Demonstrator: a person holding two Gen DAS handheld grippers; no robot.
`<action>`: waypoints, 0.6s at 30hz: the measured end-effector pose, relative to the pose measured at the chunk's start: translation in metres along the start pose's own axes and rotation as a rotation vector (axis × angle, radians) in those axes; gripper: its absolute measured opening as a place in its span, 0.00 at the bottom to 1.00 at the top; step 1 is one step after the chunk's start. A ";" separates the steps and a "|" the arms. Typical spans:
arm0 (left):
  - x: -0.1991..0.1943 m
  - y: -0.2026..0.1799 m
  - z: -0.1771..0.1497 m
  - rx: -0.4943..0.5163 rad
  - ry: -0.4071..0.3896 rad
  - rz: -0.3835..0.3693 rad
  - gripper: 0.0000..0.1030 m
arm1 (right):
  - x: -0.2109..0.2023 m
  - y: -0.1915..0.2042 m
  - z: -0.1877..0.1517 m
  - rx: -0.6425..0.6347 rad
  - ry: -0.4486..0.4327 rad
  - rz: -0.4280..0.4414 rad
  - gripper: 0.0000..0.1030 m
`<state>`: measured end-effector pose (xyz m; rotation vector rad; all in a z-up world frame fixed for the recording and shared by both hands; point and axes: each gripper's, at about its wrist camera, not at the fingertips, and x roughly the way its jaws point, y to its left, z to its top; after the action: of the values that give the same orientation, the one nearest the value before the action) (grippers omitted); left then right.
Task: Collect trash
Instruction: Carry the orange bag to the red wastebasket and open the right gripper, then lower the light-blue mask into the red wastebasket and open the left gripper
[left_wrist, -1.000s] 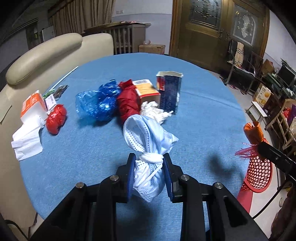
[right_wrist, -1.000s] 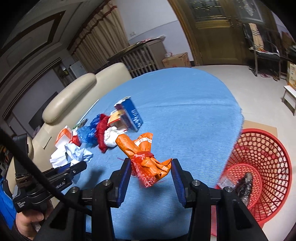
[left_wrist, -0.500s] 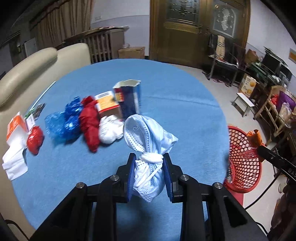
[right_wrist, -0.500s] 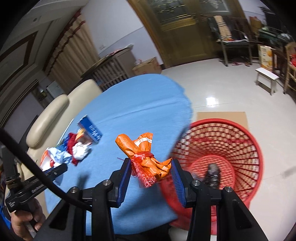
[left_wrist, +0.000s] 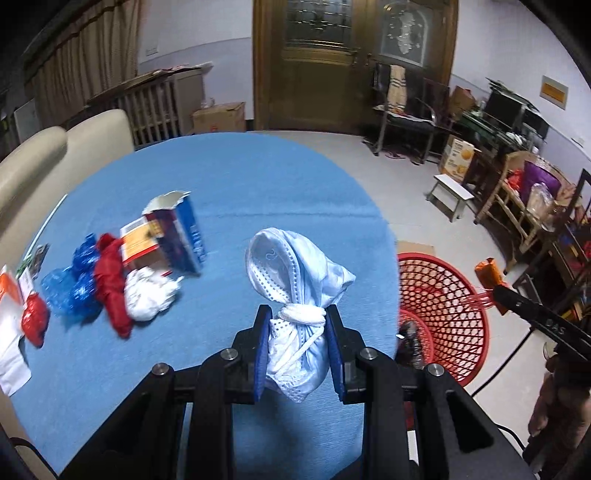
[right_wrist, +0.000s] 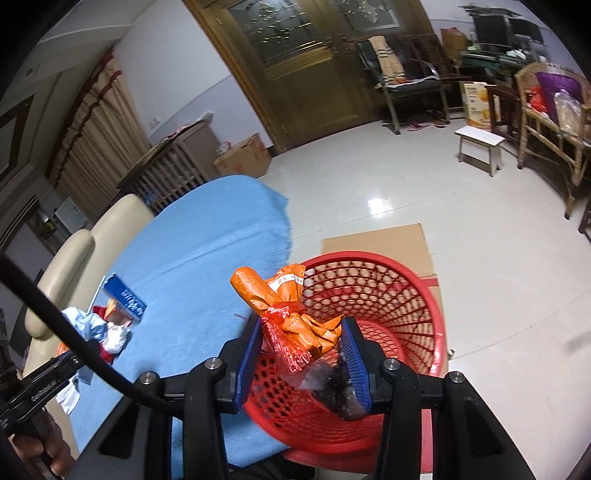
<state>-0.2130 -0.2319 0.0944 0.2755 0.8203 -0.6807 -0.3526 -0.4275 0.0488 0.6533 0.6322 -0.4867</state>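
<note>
- Red plastic mesh basket (right_wrist: 373, 295) on the floor by the blue-clothed round table (left_wrist: 258, 192); something dark already lies in it.
- Right gripper (right_wrist: 301, 354) clamps an orange wrapper bundle (right_wrist: 284, 306) right over the basket rim, ready to drop, I'd say.
- Left gripper (left_wrist: 297, 350) pinches a knotted pale-blue face mask (left_wrist: 299, 273) above the table, basket at 3 o'clock.
- Left: pile at 9 o'clock w/ blue carton (left_wrist: 177, 232), red, blue & white wads.
- Only the right view shows the basket's inside; the left view shows the pile in full.
</note>
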 end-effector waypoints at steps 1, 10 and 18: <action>0.001 -0.004 0.001 0.008 0.000 -0.008 0.29 | 0.000 -0.003 0.000 0.006 -0.001 -0.009 0.45; 0.013 -0.033 0.011 0.057 0.007 -0.064 0.29 | 0.015 -0.020 -0.001 0.043 0.049 -0.076 0.49; 0.026 -0.059 0.020 0.096 0.015 -0.107 0.29 | 0.022 -0.038 -0.008 0.098 0.092 -0.129 0.65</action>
<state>-0.2274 -0.2978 0.0903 0.3252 0.8225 -0.8203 -0.3628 -0.4528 0.0136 0.7334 0.7446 -0.6132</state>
